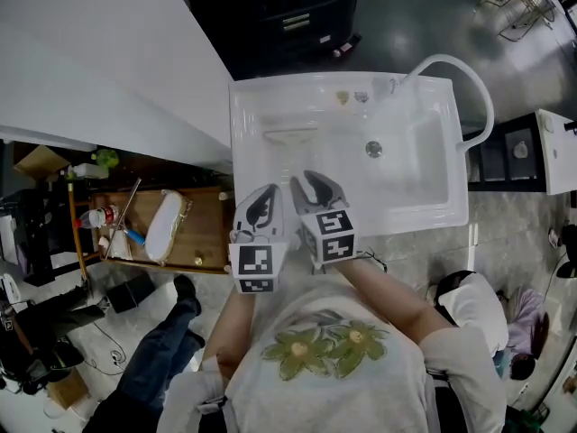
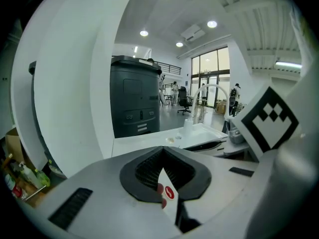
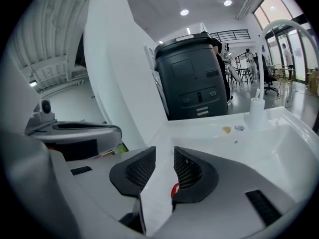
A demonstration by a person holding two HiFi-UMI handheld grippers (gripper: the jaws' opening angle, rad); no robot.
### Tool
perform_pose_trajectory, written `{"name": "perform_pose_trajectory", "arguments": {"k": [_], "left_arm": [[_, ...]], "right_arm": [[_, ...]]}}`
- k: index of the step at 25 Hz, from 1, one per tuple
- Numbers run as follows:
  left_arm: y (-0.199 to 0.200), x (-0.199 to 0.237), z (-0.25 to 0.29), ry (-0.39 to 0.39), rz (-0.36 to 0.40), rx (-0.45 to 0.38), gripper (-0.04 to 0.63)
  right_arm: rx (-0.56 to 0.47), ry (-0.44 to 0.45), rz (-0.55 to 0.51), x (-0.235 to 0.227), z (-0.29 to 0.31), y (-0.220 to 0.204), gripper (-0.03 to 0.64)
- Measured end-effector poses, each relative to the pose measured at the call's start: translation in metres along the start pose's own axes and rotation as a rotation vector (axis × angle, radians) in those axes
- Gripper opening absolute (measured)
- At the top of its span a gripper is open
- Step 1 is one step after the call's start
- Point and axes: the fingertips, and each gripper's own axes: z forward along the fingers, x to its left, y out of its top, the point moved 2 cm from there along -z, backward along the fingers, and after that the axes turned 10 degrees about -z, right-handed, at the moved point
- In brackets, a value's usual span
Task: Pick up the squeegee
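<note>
In the head view the person stands in front of a white sink (image 1: 245,156) and holds both tools side by side over its near rim. The left gripper (image 1: 267,195) and the right gripper (image 1: 315,186) are just beside each other and point toward the basin. A pale thing with a wide head, which seems to be the squeegee (image 1: 290,136), lies in the left part of the sink, beyond the tips of both tools, and neither touches it. The round drain (image 1: 373,149) is to its right. A white curved faucet (image 1: 478,97) arches over the far right corner. A dark cabinet (image 1: 288,12) stands behind the sink, and a wooden tray (image 1: 207,237) with small items is on the left, lower than the sink.

In the left gripper view the two dark jaws of the left gripper (image 2: 162,151) meet at their tips and nothing is between them. Past them is the far edge of the sink (image 2: 149,142), the dark cabinet (image 2: 132,103) and the faucet (image 2: 212,89). The marker cube (image 2: 269,118) of the other tool fills the right side.

In the right gripper view the jaws of the right gripper (image 3: 164,157) stand apart with a clear gap, and only the white surface of the sink (image 3: 259,148) shows through it; they hold nothing. The dark cabinet (image 3: 192,83) and the faucet (image 3: 279,28) are behind, and the left gripper (image 3: 75,129) is at the left edge
</note>
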Motion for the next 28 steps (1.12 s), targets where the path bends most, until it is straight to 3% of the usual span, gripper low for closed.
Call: {"name": "perform_pose_trajectory", "arguments": {"k": [8, 28], "left_arm": [[-0.012, 0.005, 0.015, -0.043, 0.011, 0.047, 0.009], [-0.025, 0.021, 0.036, -0.085, 0.009, 0.114, 0.009]], "right_arm": [[0.089, -0.048, 0.036, -0.008, 0.029, -0.015, 0.14], [0.229, -0.101, 0.09, -0.026, 0.086, -0.045, 0.161]]}}
